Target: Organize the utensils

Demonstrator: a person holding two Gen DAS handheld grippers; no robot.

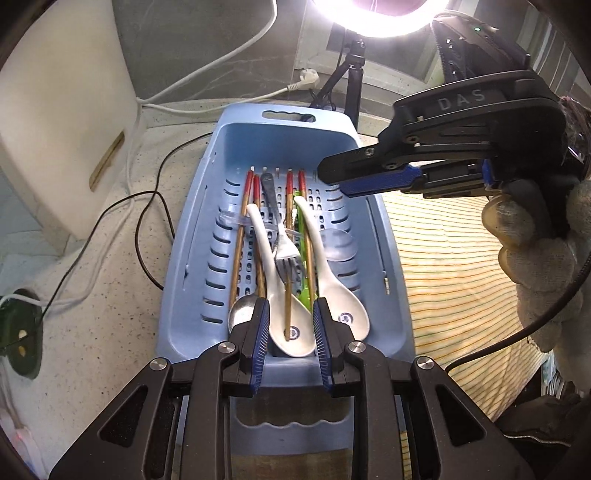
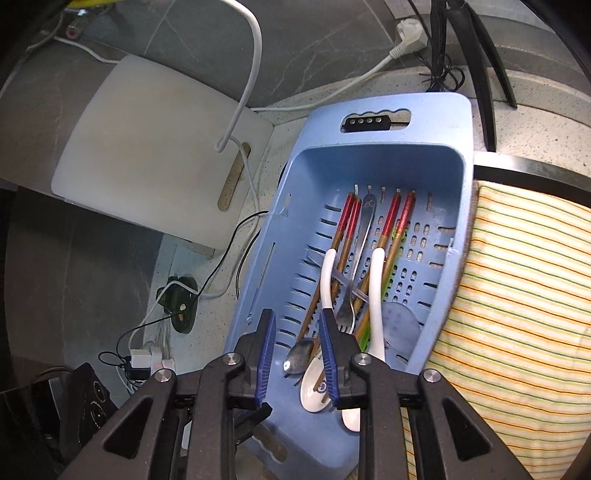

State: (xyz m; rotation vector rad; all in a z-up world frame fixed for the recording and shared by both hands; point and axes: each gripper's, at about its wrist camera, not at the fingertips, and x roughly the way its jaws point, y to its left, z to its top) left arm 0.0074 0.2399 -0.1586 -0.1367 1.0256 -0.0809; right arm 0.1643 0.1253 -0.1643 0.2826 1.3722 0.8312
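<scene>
A blue slotted basket (image 1: 192, 221) (image 2: 465, 184) holds the utensils in a loose pile. In it lie several red-ended chopsticks (image 1: 245, 206) (image 2: 347, 214), a metal fork (image 1: 286, 251) (image 2: 347, 314), two white ceramic spoons (image 1: 266, 258) (image 1: 332, 280) (image 2: 327, 280), a metal spoon (image 1: 240, 314) (image 2: 301, 356) and a clear plastic spoon (image 1: 338, 247) (image 2: 400, 321). My left gripper (image 1: 290, 314) hovers over the near end, open and holding nothing. A gloved hand holds my right gripper (image 1: 334, 177) (image 2: 295, 319) above the right side of the basket. It is open and empty.
A white cutting board (image 1: 55, 129) (image 2: 147, 147) leans at the left. A striped cloth (image 1: 443, 277) (image 2: 517, 314) lies right of the basket. Cables (image 1: 147, 240) cross the speckled counter. A ring light (image 1: 380, 14) on a tripod stands behind.
</scene>
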